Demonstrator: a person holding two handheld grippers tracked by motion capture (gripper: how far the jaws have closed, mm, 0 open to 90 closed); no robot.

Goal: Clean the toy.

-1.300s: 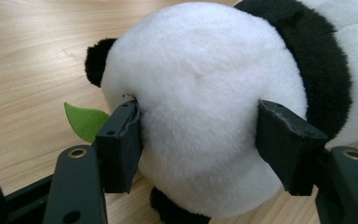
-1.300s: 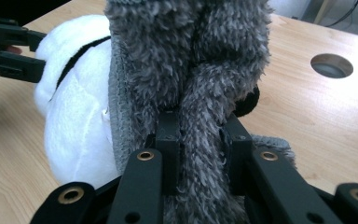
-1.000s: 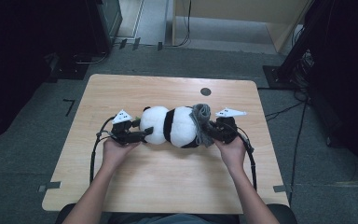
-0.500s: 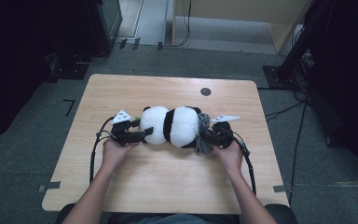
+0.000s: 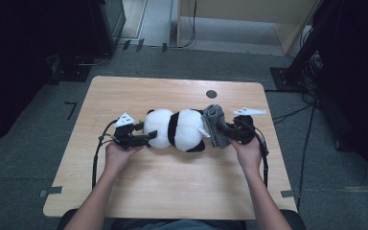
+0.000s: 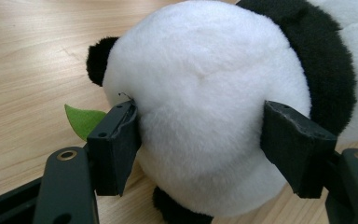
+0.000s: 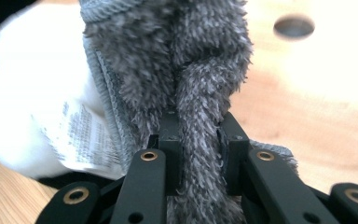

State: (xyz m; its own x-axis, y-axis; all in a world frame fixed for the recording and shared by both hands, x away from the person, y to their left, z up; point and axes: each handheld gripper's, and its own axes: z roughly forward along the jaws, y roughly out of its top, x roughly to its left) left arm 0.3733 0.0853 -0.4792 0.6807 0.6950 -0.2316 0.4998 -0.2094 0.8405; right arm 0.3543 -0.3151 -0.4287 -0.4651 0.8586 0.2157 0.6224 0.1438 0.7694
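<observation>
Centrally on the tabletop (image 5: pixel 124 201) lies a plush panda (image 5: pixel 177 130), stretched lengthwise between the two hands, its round white head toward the person's left and its rump, with a white care label (image 7: pixel 77 133), toward the right. A grey fleecy cloth (image 5: pixel 215 125) hangs bunched against the rump end. The left gripper (image 5: pixel 141 139) brackets the head: in the left gripper view its jaws stand partly open, one pad touching the fur beside a small green felt leaf (image 6: pixel 83 120), the other just at the far cheek, so the head is steadied rather than squeezed; this hold probably anchors the toy while the other hand works. The right gripper (image 5: pixel 230 132) has its jaws nearly shut on a twisted fold of the cloth, as the right gripper view shows, the pile pinched between the pads (image 7: pixel 170 154); such a narrow pinch suits thin fabric and lets the cloth be drawn over or off the toy. A dark round hole (image 5: pixel 211 94) in the tabletop lies beyond the cloth. Compared with the earlier high views, the panda and the left hand keep their places, whereas the right hand has shifted slightly outward and the cloth now stands more upright and gathered at the rump instead of draping lower beside it.
</observation>
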